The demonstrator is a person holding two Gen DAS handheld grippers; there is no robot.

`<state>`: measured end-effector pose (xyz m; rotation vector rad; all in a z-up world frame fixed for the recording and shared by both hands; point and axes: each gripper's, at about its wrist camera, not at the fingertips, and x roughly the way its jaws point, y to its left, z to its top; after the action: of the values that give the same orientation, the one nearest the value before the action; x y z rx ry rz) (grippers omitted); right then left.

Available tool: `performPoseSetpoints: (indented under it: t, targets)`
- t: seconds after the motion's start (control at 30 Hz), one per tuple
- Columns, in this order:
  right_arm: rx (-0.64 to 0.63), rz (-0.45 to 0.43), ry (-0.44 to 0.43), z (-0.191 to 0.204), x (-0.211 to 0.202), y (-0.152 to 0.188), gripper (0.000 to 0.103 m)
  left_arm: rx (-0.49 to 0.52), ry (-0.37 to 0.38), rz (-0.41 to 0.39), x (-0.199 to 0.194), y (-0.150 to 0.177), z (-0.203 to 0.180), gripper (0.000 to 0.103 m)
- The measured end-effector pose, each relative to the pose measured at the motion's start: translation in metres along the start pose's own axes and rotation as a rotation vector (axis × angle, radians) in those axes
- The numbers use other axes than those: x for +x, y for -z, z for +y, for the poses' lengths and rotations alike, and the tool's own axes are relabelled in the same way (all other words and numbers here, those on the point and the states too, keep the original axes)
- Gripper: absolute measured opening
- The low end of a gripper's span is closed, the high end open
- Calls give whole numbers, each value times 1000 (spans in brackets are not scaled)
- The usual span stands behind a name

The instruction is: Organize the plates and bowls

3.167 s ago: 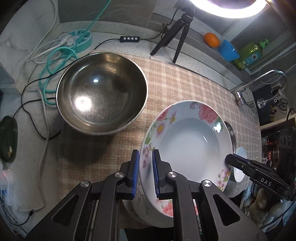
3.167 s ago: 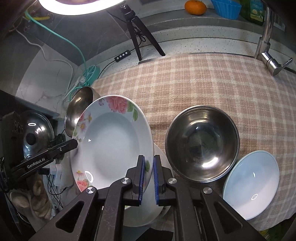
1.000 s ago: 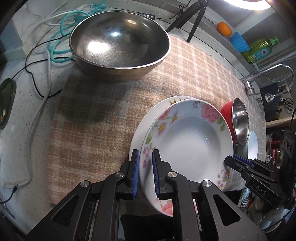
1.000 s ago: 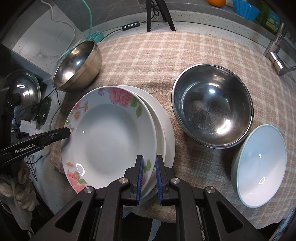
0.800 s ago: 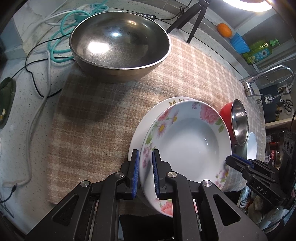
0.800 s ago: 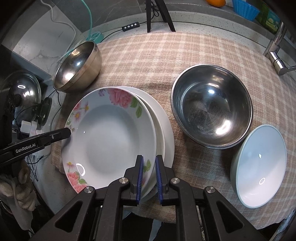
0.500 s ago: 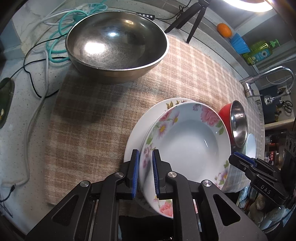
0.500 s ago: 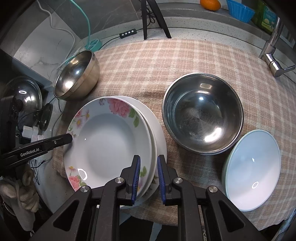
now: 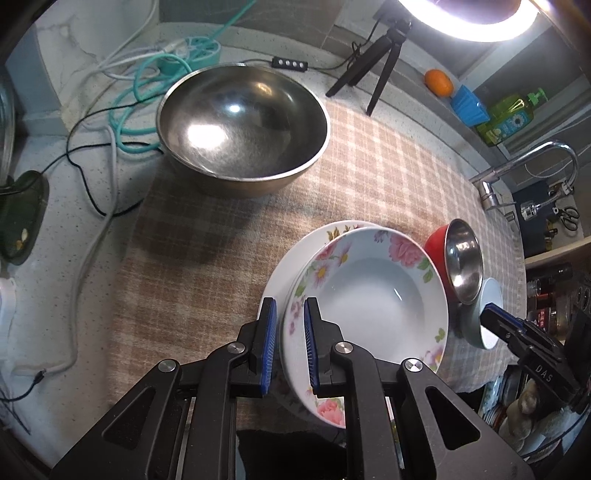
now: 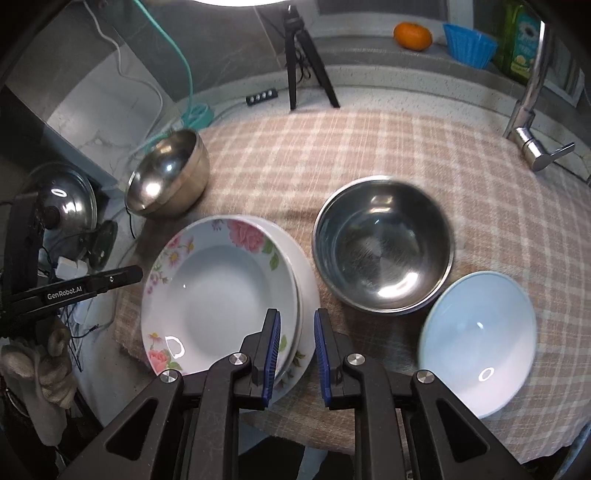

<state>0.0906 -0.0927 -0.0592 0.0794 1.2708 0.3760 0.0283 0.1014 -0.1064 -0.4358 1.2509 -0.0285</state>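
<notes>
A floral deep plate (image 9: 373,302) (image 10: 218,295) lies stacked on a white plate (image 9: 280,280) (image 10: 308,291) on the checked cloth. My left gripper (image 9: 288,343) has its jaws slightly apart around the floral plate's left rim, no longer pinching it. My right gripper (image 10: 295,354) is open, its jaws astride the near right rims of the stack without touching. A large steel bowl (image 9: 242,127) (image 10: 166,177) sits at the far left. A second steel bowl (image 10: 384,242), red outside (image 9: 436,243), stands right of the stack, with a pale blue bowl (image 10: 476,343) beside it.
Cables and a power strip (image 9: 192,50) lie behind the large bowl. A tripod (image 10: 303,55), an orange (image 10: 412,35) and a blue cup (image 10: 469,44) stand on the back ledge. A tap (image 10: 532,110) is at the far right. The cloth's front edge (image 10: 295,424) is just under my grippers.
The floral plate was lowered onto the white plate. My right gripper opened and let go of its rim. My left gripper's jaws loosened and both grippers drew back a little.
</notes>
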Motion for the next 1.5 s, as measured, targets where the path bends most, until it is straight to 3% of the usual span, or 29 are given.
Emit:
performPoseSetpoints:
  t: [0.23, 0.47, 0.5, 0.7, 0.97, 1.1, 1.5]
  targets:
    - [24, -134, 6, -23, -35, 5, 19, -61, 17, -74, -21, 6, 10, 12]
    - [7, -192, -8, -27, -52, -3, 25, -110, 6, -129, -34, -4, 26, 15]
    - [1, -191, -15, -25, -52, -6, 29, -119, 1, -136, -36, -6, 30, 15]
    - [-36, -155, -13, -7, -46, -27, 29, -151, -21, -173, -44, -26, 55, 20]
    - [-24, -99, -125, 27, -23, -74, 29, -166, -21, -151, -35, -62, 81, 20]
    - [-33, -78, -152, 49, -2, -97, 29, -176, 21, -120, -26, -80, 89, 20]
    - [34, 31, -215, 84, 78, -145, 29, -156, 19, -77, 2, -122, 101, 21]
